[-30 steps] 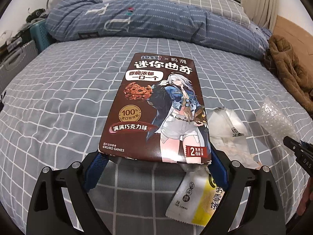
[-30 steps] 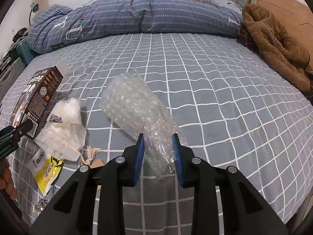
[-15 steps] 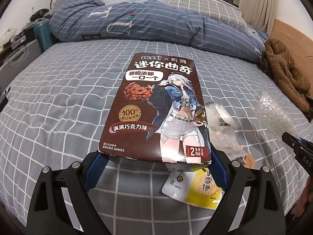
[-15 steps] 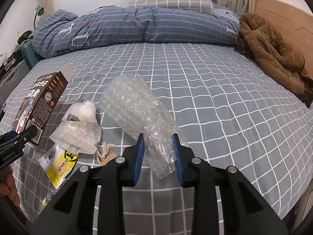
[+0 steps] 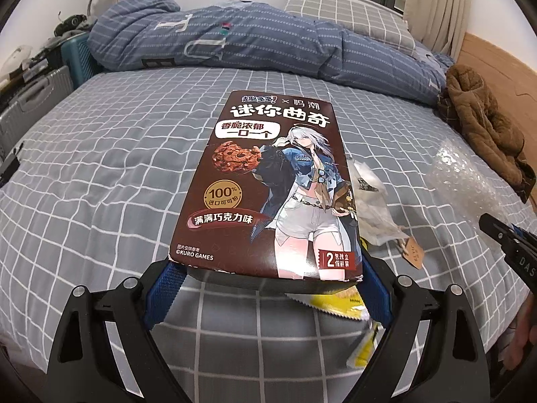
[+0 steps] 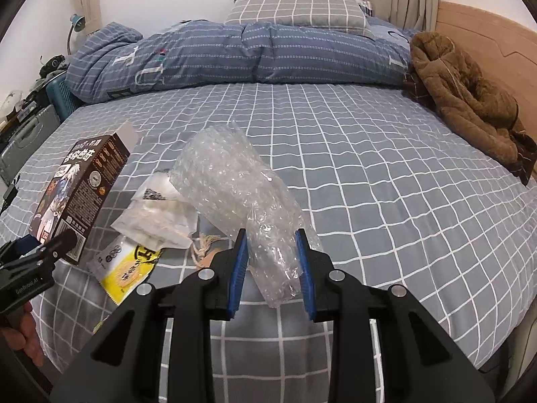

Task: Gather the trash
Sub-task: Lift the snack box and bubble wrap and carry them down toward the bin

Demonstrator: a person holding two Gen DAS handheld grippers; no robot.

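Grey checked bed [image 6: 369,168], rolled blue quilt [image 6: 251,53] and pillow [image 6: 295,10] at the far side, brown coat [image 6: 470,100] by the headboard. Cookie box [image 5: 272,188] lifted off the sheet, near end clamped between the wide-spread left tongs [image 5: 268,288]. Bubble wrap [image 6: 235,194] pinched at its lower end by the narrowly set right tongs [image 6: 272,265]. Between them on the bed: white plastic bag [image 6: 157,215], yellow snack wrapper [image 6: 124,268], tag on a string [image 5: 413,248].

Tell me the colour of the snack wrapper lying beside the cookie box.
Yellow and white wrapper, clearest in the right wrist view.
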